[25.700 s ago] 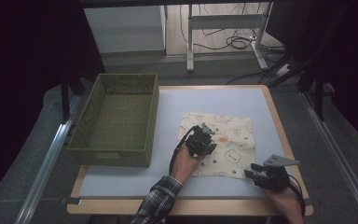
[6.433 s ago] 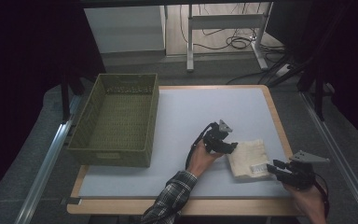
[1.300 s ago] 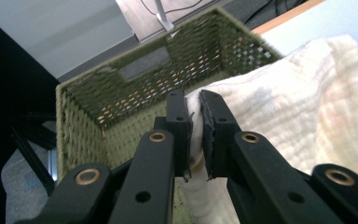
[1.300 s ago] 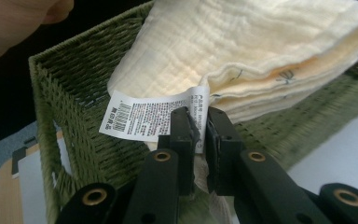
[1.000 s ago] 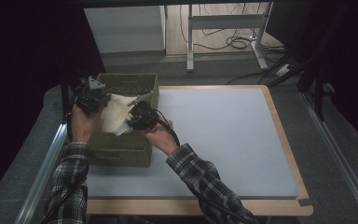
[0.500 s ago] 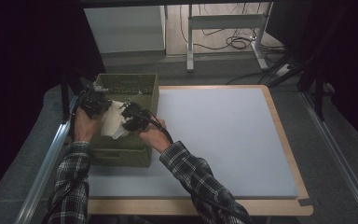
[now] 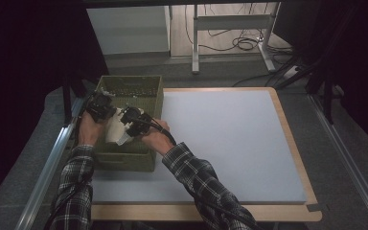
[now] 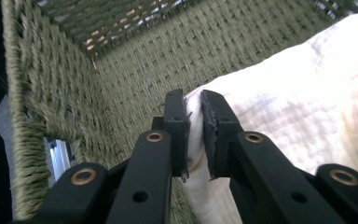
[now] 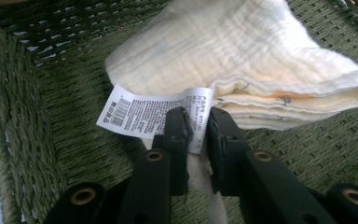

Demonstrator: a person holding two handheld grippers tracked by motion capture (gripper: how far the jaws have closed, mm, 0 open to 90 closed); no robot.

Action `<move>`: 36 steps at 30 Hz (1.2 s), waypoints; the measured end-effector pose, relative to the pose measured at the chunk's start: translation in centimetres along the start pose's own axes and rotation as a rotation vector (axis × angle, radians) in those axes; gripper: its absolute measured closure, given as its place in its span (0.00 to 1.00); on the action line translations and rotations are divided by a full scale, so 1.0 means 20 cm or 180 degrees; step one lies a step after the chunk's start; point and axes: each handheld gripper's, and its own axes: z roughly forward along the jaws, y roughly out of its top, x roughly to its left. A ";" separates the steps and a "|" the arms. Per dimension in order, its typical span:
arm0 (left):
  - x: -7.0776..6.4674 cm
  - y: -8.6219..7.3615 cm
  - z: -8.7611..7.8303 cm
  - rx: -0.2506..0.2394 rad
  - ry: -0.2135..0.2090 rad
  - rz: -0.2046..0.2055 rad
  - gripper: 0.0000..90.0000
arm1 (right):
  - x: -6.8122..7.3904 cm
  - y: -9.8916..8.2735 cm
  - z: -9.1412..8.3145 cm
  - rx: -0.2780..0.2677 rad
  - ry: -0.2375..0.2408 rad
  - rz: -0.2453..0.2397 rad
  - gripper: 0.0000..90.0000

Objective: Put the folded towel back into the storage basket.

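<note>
Both grippers are on the cloth (image 7: 115, 128), and we see them at the left of the high view, over the basket (image 7: 146, 91). Our left gripper (image 8: 194, 122) has its jaws pressed together on a fold of the cloth, which bulges out between the pads in the left gripper view. Our right gripper (image 9: 196, 135) has a thin strip of cloth between its jaws, just under the white tag (image 9: 154, 114); its jaws have just been opening a little, and the pads still seem to touch the fabric.

We find the cloth folded into a thick cream wad, low inside the basket. In the right gripper view its layered edge (image 9: 303, 100) runs across the right of the frame and its underside seems to meet the woven floor. In the left gripper view it covers the right half of the frame, with the basket wall at upper left.

In the high view the left gripper (image 7: 99, 106) sits just left of the cloth and the right gripper (image 7: 133, 120) just right of it. The basket stands at the left edge of the grey mat (image 7: 230, 143), which lies on the wooden table (image 7: 287, 124). Our plaid sleeves (image 7: 199, 179) come in from the bottom of the frame.
</note>
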 end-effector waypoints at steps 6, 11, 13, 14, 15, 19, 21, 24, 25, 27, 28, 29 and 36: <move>-0.01 0.01 0.02 0.0051 0.0036 0.0000 0.71 | -0.01 0.00 -0.02 -0.0122 -0.0060 0.0012 0.78; 0.00 0.00 0.00 -0.0026 -0.0004 -0.0128 0.64 | -0.03 -0.01 -0.04 -0.0226 -0.0068 0.0033 0.75; 0.01 -0.01 -0.01 -0.0100 -0.0054 -0.0218 0.59 | -0.03 -0.02 -0.06 -0.0271 -0.0069 0.0038 0.73; 0.01 -0.01 -0.01 -0.0119 -0.0065 -0.0240 0.56 | -0.04 -0.02 -0.07 -0.0289 -0.0061 0.0045 0.72; 0.01 -0.01 -0.02 -0.0145 -0.0084 -0.0263 0.55 | -0.04 -0.02 -0.08 -0.0299 -0.0054 0.0056 0.70; -0.01 -0.01 -0.06 -0.0252 -0.0161 -0.0350 0.46 | -0.07 -0.05 -0.12 -0.0401 -0.0051 0.0082 0.64; -0.01 -0.01 -0.08 -0.0302 -0.0216 -0.0395 0.43 | -0.08 -0.07 -0.14 -0.0442 -0.0044 0.0096 0.60; -0.03 -0.02 -0.10 -0.0394 -0.0347 -0.0476 0.38 | -0.09 -0.10 -0.18 -0.0519 -0.0024 0.0086 0.52; -0.04 -0.02 -0.11 -0.0434 -0.0399 -0.0494 0.37 | -0.09 -0.11 -0.19 -0.0537 -0.0025 0.0062 0.51; -0.05 -0.03 -0.13 -0.0455 -0.0412 -0.0489 0.33 | -0.10 -0.13 -0.21 -0.0580 -0.0026 0.0066 0.47; -0.06 -0.03 -0.13 -0.0462 -0.0426 -0.0490 0.30 | -0.11 -0.15 -0.23 -0.0607 -0.0022 0.0075 0.44; -0.06 -0.04 -0.14 -0.0471 -0.0437 -0.0492 0.29 | -0.11 -0.15 -0.24 -0.0632 -0.0025 0.0073 0.43; -0.11 -0.07 -0.18 -0.0630 -0.0607 -0.0576 0.16 | -0.15 -0.23 -0.30 -0.0727 -0.0045 0.0146 0.31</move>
